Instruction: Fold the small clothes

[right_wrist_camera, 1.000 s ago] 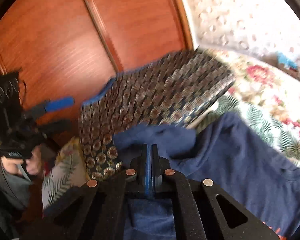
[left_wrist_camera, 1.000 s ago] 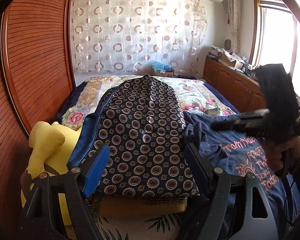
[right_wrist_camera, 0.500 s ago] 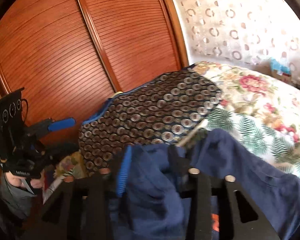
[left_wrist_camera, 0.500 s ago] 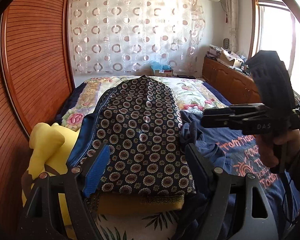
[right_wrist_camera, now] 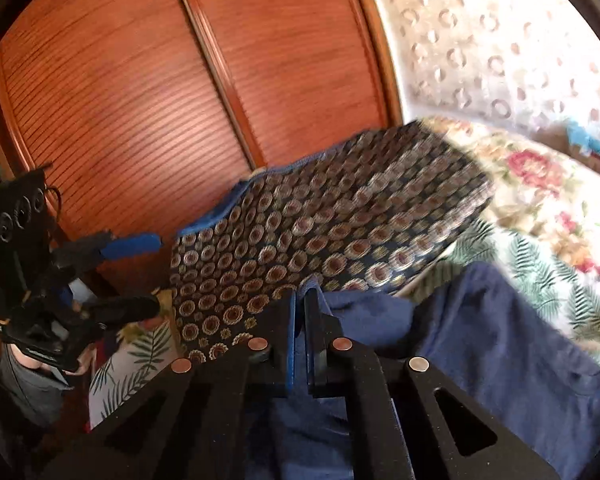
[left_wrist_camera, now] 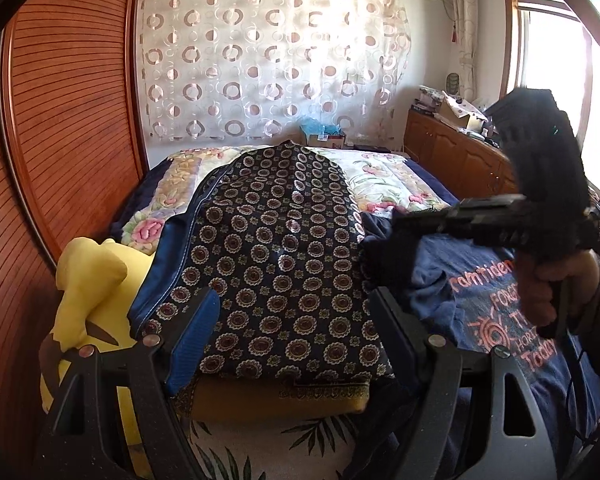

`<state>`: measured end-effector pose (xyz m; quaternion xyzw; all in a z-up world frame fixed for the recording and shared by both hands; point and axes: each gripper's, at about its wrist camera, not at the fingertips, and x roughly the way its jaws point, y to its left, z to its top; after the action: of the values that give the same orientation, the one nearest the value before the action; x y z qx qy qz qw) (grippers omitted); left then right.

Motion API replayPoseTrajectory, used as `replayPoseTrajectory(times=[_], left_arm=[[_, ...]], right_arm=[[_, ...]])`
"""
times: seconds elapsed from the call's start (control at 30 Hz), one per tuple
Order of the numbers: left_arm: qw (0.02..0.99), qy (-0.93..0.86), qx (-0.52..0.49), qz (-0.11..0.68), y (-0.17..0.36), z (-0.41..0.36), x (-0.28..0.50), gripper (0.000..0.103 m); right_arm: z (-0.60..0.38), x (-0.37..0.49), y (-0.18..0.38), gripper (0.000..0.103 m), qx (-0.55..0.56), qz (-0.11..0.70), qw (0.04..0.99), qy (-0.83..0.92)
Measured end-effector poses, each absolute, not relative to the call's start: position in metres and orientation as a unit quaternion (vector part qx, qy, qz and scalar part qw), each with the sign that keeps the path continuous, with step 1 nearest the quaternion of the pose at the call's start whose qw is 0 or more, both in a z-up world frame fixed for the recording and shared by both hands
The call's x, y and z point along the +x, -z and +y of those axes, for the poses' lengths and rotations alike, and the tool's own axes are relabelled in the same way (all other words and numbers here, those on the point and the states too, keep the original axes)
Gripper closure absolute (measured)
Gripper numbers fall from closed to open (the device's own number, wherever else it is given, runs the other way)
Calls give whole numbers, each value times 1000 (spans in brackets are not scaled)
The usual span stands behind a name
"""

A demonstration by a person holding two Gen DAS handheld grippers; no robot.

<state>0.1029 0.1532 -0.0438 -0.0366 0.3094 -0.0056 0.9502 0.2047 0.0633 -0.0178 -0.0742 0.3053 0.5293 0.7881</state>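
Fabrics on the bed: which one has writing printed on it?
The navy T-shirt, lying right of the medallion-patterned cloth. It carries orange lettering and a sun graphic; the patterned cloth has only round medallions, and the floral bedspread only flowers and leaves.

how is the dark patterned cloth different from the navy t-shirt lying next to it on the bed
The patterned cloth is covered in small round medallions; the navy t-shirt is plain apart from orange lettering. The patterned cloth lies smooth and folded on a yellowish pad; the navy t-shirt is rumpled, unfolded. No gripper holds the patterned cloth; the right gripper is shut on a fold of the navy t-shirt. Both are dark blue and rest on the floral bedspread.
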Motion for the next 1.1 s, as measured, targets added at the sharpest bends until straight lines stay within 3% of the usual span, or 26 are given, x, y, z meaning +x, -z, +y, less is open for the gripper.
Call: replayPoseTrajectory(times=[0.2, 0.27, 0.33, 0.4, 0.63, 0.73, 0.83, 1.1], left_arm=[[952, 20, -28, 305, 40, 142, 111, 25], [952, 27, -22, 304, 38, 137, 117, 25], [953, 34, -14, 302, 37, 131, 123, 25], [951, 42, -8, 308, 37, 123, 134, 25], [937, 82, 34, 339, 44, 94, 170, 25], [927, 109, 35, 356, 49, 81, 184, 30], [922, 112, 47, 369, 53, 69, 196, 30], [926, 120, 35, 355, 50, 44, 204, 30]], right_arm=[[13, 232, -6, 100, -63, 324, 880, -341], [3, 245, -2, 90, -74, 339, 891, -292], [-3, 252, 4, 67, -80, 342, 895, -275], [-11, 255, 9, 58, -84, 342, 896, -269], [-65, 221, 24, 56, -74, 333, 907, -248], [-95, 210, 30, 56, -70, 332, 913, -227], [-131, 202, 37, 50, -66, 331, 920, -200], [-225, 192, 61, 50, -26, 344, 932, -109]])
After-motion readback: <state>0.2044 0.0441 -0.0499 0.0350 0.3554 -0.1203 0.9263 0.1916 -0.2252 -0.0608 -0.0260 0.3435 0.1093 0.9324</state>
